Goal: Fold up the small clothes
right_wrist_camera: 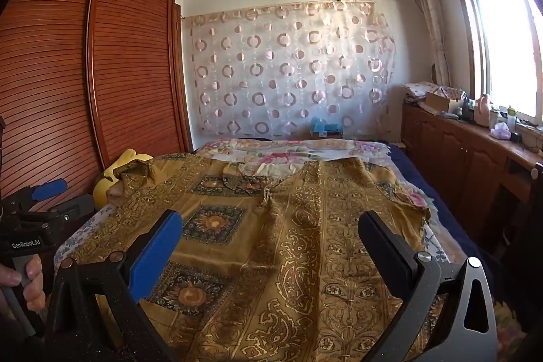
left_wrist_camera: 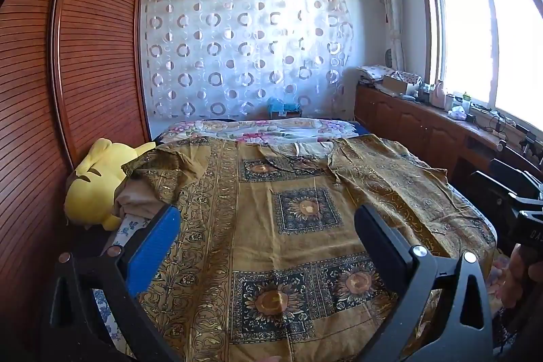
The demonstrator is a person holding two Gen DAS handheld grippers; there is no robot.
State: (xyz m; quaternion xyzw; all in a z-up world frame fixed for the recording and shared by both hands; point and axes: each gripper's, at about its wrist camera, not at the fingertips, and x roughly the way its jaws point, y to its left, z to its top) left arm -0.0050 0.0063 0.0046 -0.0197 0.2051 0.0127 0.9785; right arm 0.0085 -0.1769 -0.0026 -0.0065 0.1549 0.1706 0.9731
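Observation:
A brown and gold patterned garment (left_wrist_camera: 305,209) with dark sunflower squares lies spread flat on the bed, neck opening at the far end; it also shows in the right wrist view (right_wrist_camera: 288,226). Its left sleeve (left_wrist_camera: 169,168) is bunched near a yellow plush toy. My left gripper (left_wrist_camera: 268,223) is open and empty, hovering above the garment's lower left part. My right gripper (right_wrist_camera: 271,233) is open and empty above the garment's lower right part. The left gripper also shows at the left edge of the right wrist view (right_wrist_camera: 44,192), and the right gripper at the right edge of the left wrist view (left_wrist_camera: 519,192).
A yellow plush toy (left_wrist_camera: 95,178) lies at the bed's left edge beside a wooden slatted wardrobe (left_wrist_camera: 85,56). A floral quilt (left_wrist_camera: 258,128) lies at the bed's far end. A wooden cabinet (left_wrist_camera: 424,121) with clutter runs under the window on the right.

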